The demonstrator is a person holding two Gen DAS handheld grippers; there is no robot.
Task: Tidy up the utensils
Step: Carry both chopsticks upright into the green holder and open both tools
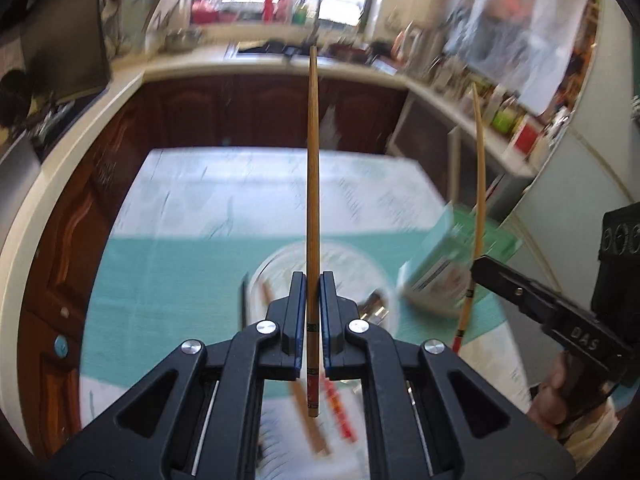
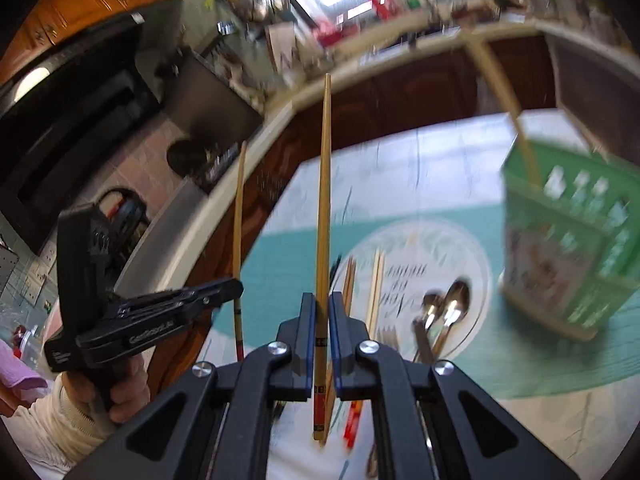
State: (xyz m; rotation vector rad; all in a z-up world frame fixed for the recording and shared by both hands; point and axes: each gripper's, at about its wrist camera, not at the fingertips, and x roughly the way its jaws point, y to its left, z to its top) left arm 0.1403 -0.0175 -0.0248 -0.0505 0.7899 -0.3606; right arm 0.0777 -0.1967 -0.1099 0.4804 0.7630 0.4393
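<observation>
In the left wrist view my left gripper (image 1: 313, 278) is shut on a wooden chopstick (image 1: 313, 152) that points up and away, its red-banded end behind the pads. My right gripper (image 1: 478, 267) comes in from the right, shut on a second chopstick (image 1: 480, 176). In the right wrist view my right gripper (image 2: 322, 298) clamps its chopstick (image 2: 325, 184), and my left gripper (image 2: 236, 286) holds the other chopstick (image 2: 239, 216) at the left. Below both lies a glass plate (image 2: 480, 248) with loose chopsticks (image 2: 376, 288) and two spoons (image 2: 444, 312). A green utensil holder (image 2: 572, 248) has one chopstick (image 2: 504, 96) standing in it.
The plate and the holder (image 1: 444, 264) rest on a teal placemat (image 1: 168, 272) over a pale tablecloth (image 1: 224, 184). Dark wooden cabinets and a cluttered white counter (image 1: 256, 64) ring the table. A hand (image 2: 120, 392) grips the left tool.
</observation>
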